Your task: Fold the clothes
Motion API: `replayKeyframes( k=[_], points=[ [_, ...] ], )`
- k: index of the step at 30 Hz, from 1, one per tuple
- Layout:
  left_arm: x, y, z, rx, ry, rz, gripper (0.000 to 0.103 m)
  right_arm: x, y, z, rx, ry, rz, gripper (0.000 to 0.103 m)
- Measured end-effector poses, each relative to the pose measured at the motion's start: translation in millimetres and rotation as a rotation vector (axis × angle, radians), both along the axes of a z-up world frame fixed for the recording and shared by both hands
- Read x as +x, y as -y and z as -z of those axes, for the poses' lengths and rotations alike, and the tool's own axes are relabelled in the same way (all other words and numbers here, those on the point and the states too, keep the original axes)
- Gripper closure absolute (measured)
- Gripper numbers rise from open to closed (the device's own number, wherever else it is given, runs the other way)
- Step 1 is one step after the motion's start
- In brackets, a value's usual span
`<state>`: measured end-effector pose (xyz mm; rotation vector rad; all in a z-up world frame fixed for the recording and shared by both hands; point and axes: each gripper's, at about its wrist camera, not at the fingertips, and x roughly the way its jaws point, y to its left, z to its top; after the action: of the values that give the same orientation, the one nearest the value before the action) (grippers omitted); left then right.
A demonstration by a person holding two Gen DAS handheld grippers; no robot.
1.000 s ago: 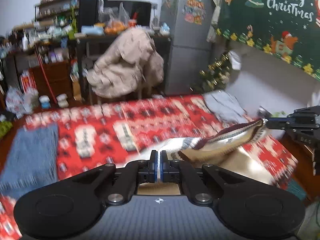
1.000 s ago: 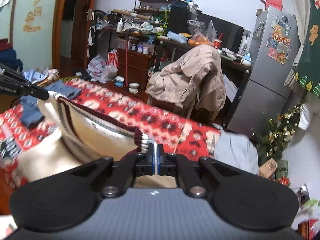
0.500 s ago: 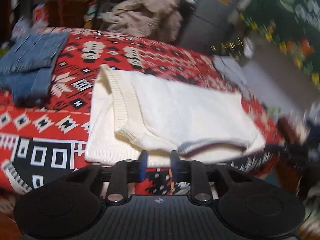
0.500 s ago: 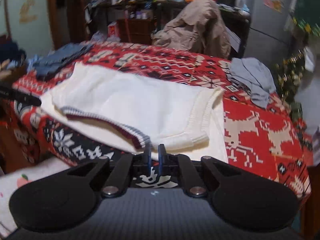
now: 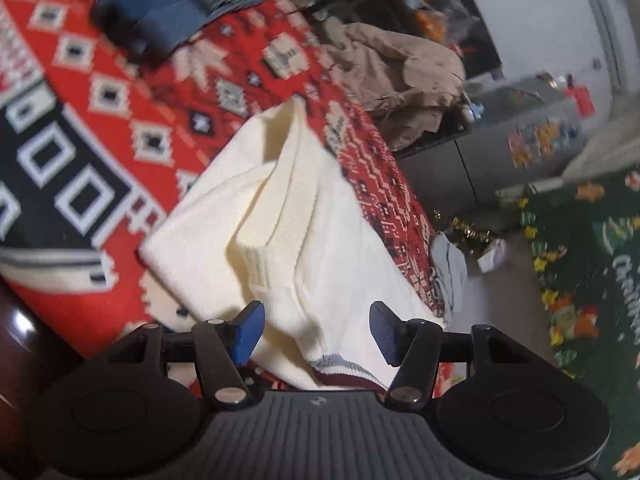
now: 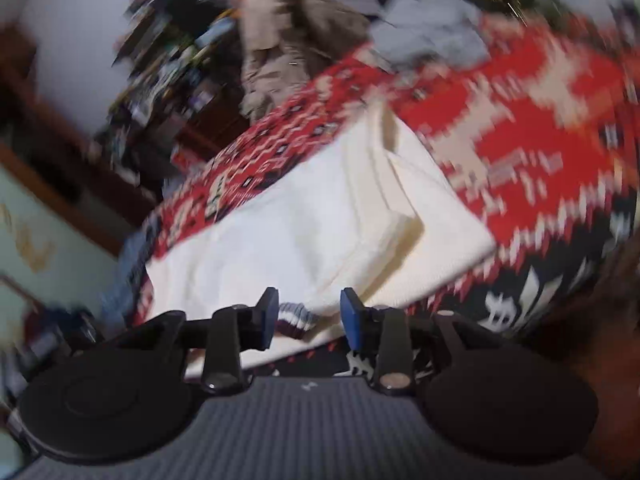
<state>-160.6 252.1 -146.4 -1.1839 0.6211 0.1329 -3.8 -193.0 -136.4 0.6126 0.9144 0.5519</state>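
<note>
The sweater (image 5: 304, 240) is soft, thick and floppy, so it should bend easily and not break. It lies folded on the red blanket (image 5: 120, 120), right in front of both claws. Its knit is cream and bumpy, with a dark red and grey striped hem (image 6: 294, 318) (the best spot to grab, I think, since it is thicker there). The left claw (image 5: 316, 334) is spreading apart, with the hem between its blue pads (image 5: 250, 332) but not pinched. The right claw (image 6: 308, 316) is spreading too, pinching nothing. Blue jeans (image 5: 172, 4) lie far ahead, to the left.
</note>
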Motion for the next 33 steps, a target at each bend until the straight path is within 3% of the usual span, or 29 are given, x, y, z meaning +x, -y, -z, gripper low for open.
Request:
replayKeyframes(
  k=[5, 13, 15, 16, 17, 18, 22, 27, 29, 33],
  points=[
    [1.3, 1.6, 11.1, -0.113, 0.017, -0.027, 0.047, 16.3, 18.5, 29.9, 0.196, -0.143, 0.089, 0.063],
    [7.1, 5.5, 25.4, -0.195, 0.030, -0.074, 0.048, 34.8, 10.1, 57.5, 0.285, -0.231, 0.132, 0.062],
    [8.7, 7.3, 26.1, -0.184, 0.033, -0.084, 0.056, 40.8, 6.4, 62.1, 0.293, -0.238, 0.148, 0.064],
    [9.5, 8.4, 25.4, -0.168, 0.027, -0.083, 0.078, 43.2, 4.3, 63.6, 0.293, -0.237, 0.154, 0.065],
    [10.3, 9.6, 24.4, -0.150, 0.019, -0.081, 0.098, 45.6, 1.2, 63.7, 0.279, -0.231, 0.159, 0.081],
    [9.3, 10.1, 21.0, -0.135, 0.024, -0.079, 0.097, 46.8, -1.3, 61.6, 0.263, -0.221, 0.161, 0.099],
    [3.1, 11.3, 4.3, -0.079, 0.066, -0.070, 0.097, 45.0, -3.2, 45.0, 0.259, -0.175, 0.163, 0.099],
    [6.0, 9.7, 14.4, -0.032, -0.017, -0.061, 0.097, 46.7, -4.7, 50.4, 0.249, -0.208, 0.164, 0.099],
    [5.1, 10.4, 19.6, 0.009, -0.047, -0.046, 0.088, 44.6, -6.0, 55.2, 0.229, -0.212, 0.160, 0.094],
    [-4.8, 12.2, 17.3, 0.035, -0.033, -0.038, 0.078, 38.0, -5.2, 49.8, 0.165, -0.167, 0.139, 0.083]
  ],
)
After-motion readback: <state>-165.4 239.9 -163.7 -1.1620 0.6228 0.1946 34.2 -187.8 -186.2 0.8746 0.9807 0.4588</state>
